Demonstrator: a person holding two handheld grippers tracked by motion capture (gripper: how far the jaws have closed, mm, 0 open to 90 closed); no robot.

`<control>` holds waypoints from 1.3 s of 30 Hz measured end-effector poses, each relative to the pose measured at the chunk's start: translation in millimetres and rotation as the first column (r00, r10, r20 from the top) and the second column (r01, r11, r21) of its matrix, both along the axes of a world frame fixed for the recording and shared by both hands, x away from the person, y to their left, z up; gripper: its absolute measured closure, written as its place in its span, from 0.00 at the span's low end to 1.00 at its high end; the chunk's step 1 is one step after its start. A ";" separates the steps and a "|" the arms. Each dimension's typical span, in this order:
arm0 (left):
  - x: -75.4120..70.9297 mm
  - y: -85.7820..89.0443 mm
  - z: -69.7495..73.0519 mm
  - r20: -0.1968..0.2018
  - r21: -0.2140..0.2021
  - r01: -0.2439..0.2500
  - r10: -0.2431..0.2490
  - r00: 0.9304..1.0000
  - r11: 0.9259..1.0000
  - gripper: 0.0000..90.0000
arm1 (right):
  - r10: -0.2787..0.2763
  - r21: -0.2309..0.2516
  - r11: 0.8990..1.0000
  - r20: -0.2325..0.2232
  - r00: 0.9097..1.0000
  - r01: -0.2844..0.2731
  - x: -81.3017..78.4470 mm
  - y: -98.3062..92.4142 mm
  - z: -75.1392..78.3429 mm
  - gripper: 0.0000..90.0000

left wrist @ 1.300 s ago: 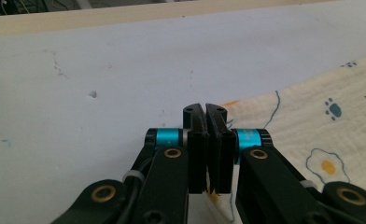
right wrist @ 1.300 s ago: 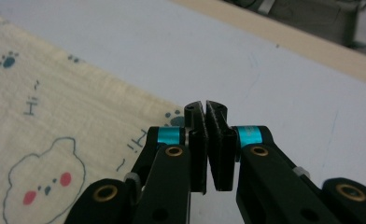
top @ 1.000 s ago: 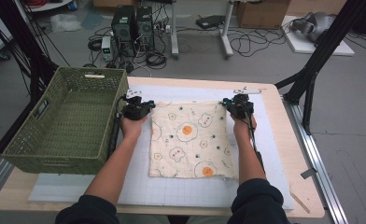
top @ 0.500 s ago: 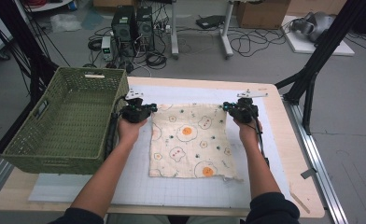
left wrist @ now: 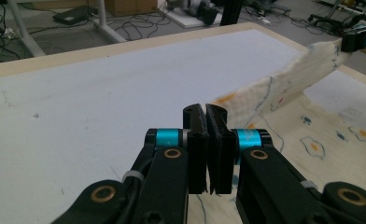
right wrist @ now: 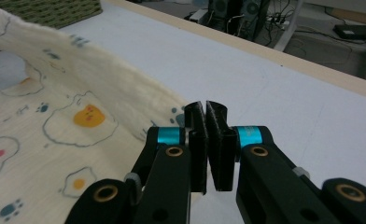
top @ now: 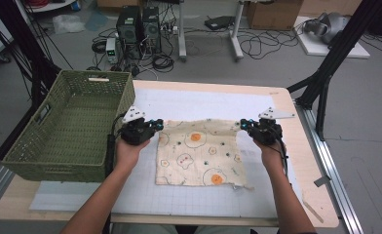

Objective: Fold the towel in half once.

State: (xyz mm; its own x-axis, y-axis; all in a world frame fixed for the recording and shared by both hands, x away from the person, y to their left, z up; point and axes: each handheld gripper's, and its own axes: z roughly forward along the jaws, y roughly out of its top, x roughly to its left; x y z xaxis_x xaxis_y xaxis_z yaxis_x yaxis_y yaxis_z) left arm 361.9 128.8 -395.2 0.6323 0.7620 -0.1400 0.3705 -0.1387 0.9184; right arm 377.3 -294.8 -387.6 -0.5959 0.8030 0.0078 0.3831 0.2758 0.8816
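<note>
A cream cloth (top: 199, 156) printed with fried eggs lies on the white mat (top: 203, 100) in the high view. Its far edge hangs lifted and stretched between my two grippers. My left gripper (top: 154, 127) is shut on the far left corner, my right gripper (top: 245, 126) on the far right corner. In the left gripper view the jaws (left wrist: 205, 109) are closed on the cloth (left wrist: 288, 84), which runs up to the right gripper (left wrist: 361, 41). The right gripper view has its closed jaws (right wrist: 205, 106) pinching the cloth (right wrist: 92, 70), whose raised edge rises to the upper left.
A green woven basket (top: 96, 76) stands at the table's left, close beside my left hand; its corner is in the right gripper view (right wrist: 45, 9). Bare mat lies beyond the cloth. Computers, cables and stand legs are on the floor behind the table.
Both grippers have drawn back toward the person and risen a little, carrying the cloth's far edge with them. The cloth now covers less of the mat on its far side.
</note>
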 end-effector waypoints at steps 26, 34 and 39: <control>-84.9 5.4 -37.8 -0.018 0.009 0.118 -0.118 0.993 0.993 0.96 | 0.024 -0.028 0.999 -0.032 0.999 -0.025 -105.9 -7.1 -34.9 0.97; -89.2 5.2 -47.4 -0.068 0.033 0.153 -0.151 0.986 0.988 0.96 | 0.055 -0.055 0.997 -0.063 0.996 -0.059 -109.4 -5.8 -43.7 0.97; -86.9 9.0 -49.2 -0.124 0.000 0.156 -0.155 0.980 0.988 0.84 | 0.077 -0.063 0.995 -0.079 0.994 -0.082 -113.7 -3.8 -44.4 0.97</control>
